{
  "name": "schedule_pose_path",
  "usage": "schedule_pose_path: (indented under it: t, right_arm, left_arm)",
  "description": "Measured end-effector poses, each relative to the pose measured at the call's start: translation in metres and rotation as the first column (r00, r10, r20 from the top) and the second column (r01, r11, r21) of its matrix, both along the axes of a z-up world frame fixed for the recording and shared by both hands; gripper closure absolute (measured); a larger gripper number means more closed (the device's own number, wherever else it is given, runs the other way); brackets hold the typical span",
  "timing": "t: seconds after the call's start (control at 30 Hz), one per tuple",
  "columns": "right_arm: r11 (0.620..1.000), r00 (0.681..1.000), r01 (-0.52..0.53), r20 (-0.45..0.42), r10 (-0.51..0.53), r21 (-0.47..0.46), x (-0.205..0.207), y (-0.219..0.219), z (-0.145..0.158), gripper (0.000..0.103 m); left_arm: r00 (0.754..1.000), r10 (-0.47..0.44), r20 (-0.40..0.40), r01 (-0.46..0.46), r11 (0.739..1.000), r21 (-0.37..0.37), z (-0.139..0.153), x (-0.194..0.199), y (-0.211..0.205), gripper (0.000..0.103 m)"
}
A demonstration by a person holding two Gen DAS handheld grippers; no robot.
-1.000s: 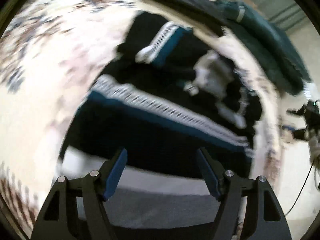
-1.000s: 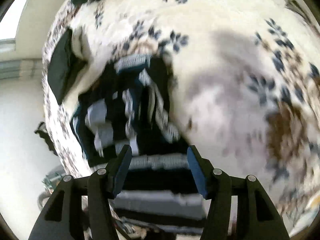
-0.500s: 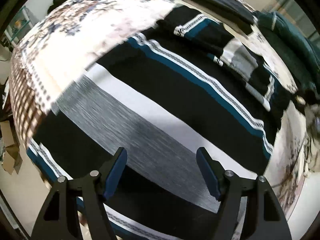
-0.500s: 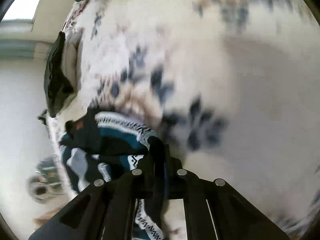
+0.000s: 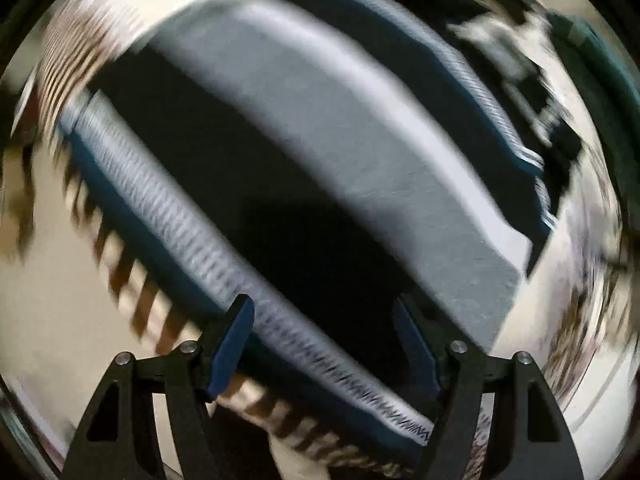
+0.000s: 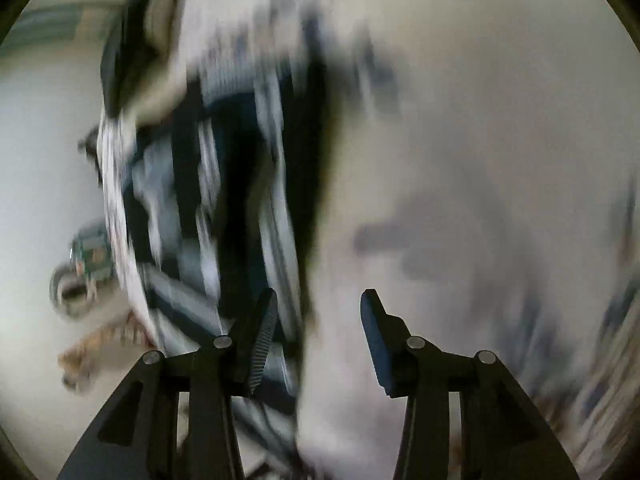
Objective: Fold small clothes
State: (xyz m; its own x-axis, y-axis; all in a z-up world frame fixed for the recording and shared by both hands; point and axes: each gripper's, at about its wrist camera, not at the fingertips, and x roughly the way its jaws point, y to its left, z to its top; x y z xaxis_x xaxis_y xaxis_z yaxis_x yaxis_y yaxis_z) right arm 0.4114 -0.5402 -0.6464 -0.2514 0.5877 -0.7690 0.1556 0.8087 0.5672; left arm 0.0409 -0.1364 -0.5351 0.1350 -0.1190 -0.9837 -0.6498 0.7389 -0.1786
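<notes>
On the patterned rug (image 5: 52,320): striped garment (image 5: 340,152), spread flat. Left gripper (image 5: 324,344) above garment, jaws wide, empty. Right gripper (image 6: 318,334) beside garment's edge, jaws just opening, nothing between.

Striped garment (image 5: 320,152): motion-blurred in both wrist views; its lower end is cut off behind the left gripper's (image 5: 324,344) frame, so its full outline cannot be told.
Patterned bedcover (image 6: 460,160): smeared; motifs unreadable.
Dark flat item (image 6: 116,52), upper left of the right wrist view: blurred, kind unclear.
Greenish object (image 6: 90,254) on the floor at left: too blurred to identify.
Teal fabric (image 5: 600,52) at the right rim: cut off by the lens edge.
</notes>
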Motion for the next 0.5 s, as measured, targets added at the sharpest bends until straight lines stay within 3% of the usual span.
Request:
schedule_pose_path:
  t: [0.1,0.2,0.37,0.5]
  right_arm:
    - [0.997,0.992,-0.071,-0.101,0.071,0.001,-0.087,0.022,-0.020,0.057]
    - [0.996,0.980,-0.085,-0.178,0.087,0.019,-0.160,0.044,-0.036,0.057]
    - [0.998,0.963,0.037,-0.269,-0.024,0.043,-0.244,0.062,-0.049,0.057]
    - [0.990,0.954,0.131,-0.279,-0.114,0.044,-0.276,0.064,-0.045,0.057]
  left_arm:
    - [0.987,0.158,-0.006,-0.158,0.987,-0.009,-0.006,-0.028,0.040,0.033]
    - [0.971,0.237,0.027,-0.238,0.971,0.002,-0.004,-0.037,0.081,0.033]
    - [0.927,0.363,0.089,-0.361,0.932,-0.045,-0.017,-0.039,0.166,0.033]
    - [0.909,0.395,0.129,-0.392,0.919,-0.054,-0.029,-0.034,0.211,0.039]
